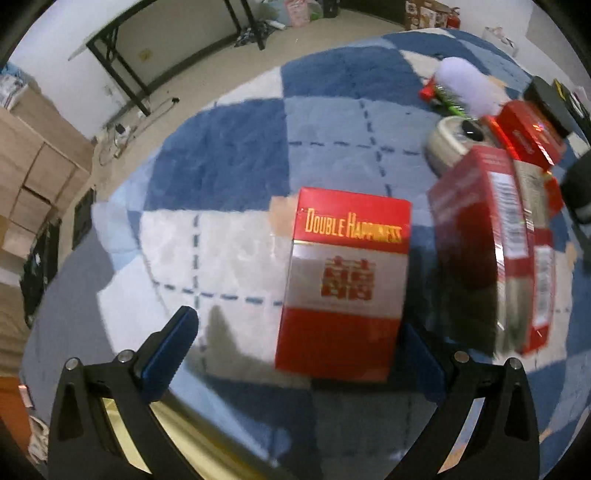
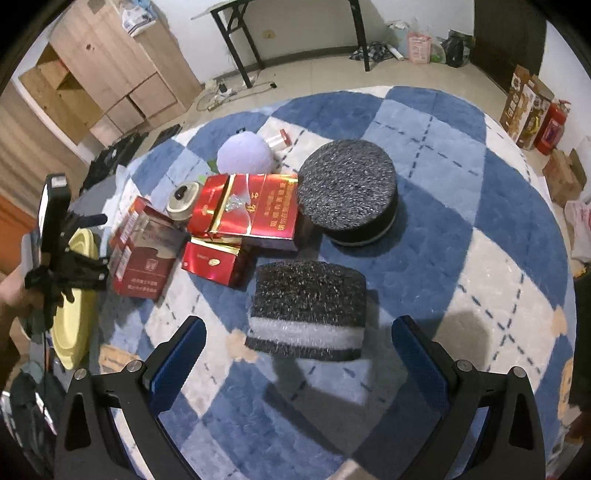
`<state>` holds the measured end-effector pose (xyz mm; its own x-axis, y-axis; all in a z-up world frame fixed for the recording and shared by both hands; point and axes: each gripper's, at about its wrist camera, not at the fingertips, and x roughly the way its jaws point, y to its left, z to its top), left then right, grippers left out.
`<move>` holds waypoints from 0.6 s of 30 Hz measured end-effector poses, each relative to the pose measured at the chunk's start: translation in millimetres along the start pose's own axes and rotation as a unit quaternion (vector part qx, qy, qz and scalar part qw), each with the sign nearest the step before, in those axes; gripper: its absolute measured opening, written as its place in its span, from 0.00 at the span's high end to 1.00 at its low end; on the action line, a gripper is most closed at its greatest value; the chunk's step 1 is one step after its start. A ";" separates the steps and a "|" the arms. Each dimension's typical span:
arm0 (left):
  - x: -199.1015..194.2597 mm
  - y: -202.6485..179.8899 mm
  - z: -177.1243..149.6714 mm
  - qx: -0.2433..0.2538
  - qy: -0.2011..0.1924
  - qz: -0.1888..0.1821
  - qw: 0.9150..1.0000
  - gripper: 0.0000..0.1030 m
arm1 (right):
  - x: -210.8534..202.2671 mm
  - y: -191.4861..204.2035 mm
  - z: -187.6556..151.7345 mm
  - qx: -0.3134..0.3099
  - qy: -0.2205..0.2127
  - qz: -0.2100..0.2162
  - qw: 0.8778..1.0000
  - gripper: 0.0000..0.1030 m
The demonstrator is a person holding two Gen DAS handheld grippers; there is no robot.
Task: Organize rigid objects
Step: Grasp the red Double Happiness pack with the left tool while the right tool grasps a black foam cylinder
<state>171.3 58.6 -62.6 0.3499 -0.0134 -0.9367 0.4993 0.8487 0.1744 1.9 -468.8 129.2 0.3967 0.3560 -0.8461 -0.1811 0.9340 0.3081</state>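
A red Double Happiness box [image 1: 343, 280] stands upright on the checked rug [image 1: 229, 166]. It sits between the fingers of my left gripper [image 1: 297, 321], close to the right finger and far from the left one; the gripper is open. To its right lean dark red boxes [image 1: 476, 251]. In the right wrist view a black foam block with a white stripe [image 2: 308, 310] lies between the fingers of my open right gripper [image 2: 299, 325], touching neither. A round black foam disc [image 2: 347, 195] rests behind it, beside stacked red boxes [image 2: 247, 210].
A lilac ball [image 2: 243, 153] and a round tin with a black knob [image 2: 183, 199] lie behind the boxes. A yellow plate [image 2: 72, 325] sits at the rug's left edge, under the left gripper body [image 2: 59, 251]. Wooden cabinets [image 2: 103, 74] and a black-legged table [image 2: 288, 22] stand beyond the rug.
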 end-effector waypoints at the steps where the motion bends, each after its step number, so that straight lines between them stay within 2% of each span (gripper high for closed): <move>1: 2.5 -1.4 1.5 0.000 -0.002 0.000 1.000 0.00 | 4.6 0.8 1.9 -0.006 0.002 -0.006 1.000 0.00; 4: 4.6 -7.8 4.5 0.007 -0.014 0.004 1.000 0.00 | 17.6 1.4 5.3 -0.013 0.012 -0.023 1.000 0.00; 6: 3.0 -6.7 4.2 -0.010 -0.024 -0.003 1.000 0.03 | 28.3 -3.6 6.3 -0.005 0.026 -0.031 0.999 0.00; 7: 2.0 -6.2 3.4 -0.018 -0.028 -0.011 0.999 0.12 | 33.8 -3.3 7.6 -0.001 0.032 -0.032 0.999 0.02; 8: -0.7 -5.6 2.1 -0.030 -0.035 -0.025 0.999 0.22 | 37.8 -6.5 7.1 0.006 0.039 -0.027 0.999 0.08; 11: -10.6 -12.2 -1.9 -0.047 -0.054 -0.020 0.997 0.39 | 44.6 -14.7 5.2 0.023 0.052 0.011 0.998 0.21; 13: -14.1 -20.8 -2.8 -0.052 -0.060 -0.005 0.997 0.40 | 43.4 -13.7 4.6 0.012 0.051 0.024 0.998 0.32; 15: -20.1 -26.0 -5.2 -0.065 -0.067 -0.004 0.996 0.41 | 39.1 -8.8 1.5 -0.009 0.047 0.028 0.998 0.33; 18: -35.6 -32.5 -12.7 -0.091 -0.081 0.003 0.993 0.41 | 25.9 -8.8 -2.5 -0.008 0.034 0.052 0.998 0.33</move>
<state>132.6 38.2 -38.8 0.4831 -0.0807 -0.8718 0.3503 0.9304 0.1080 11.5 -467.9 103.4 0.3138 0.4480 -0.8372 -0.2328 0.8911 0.3896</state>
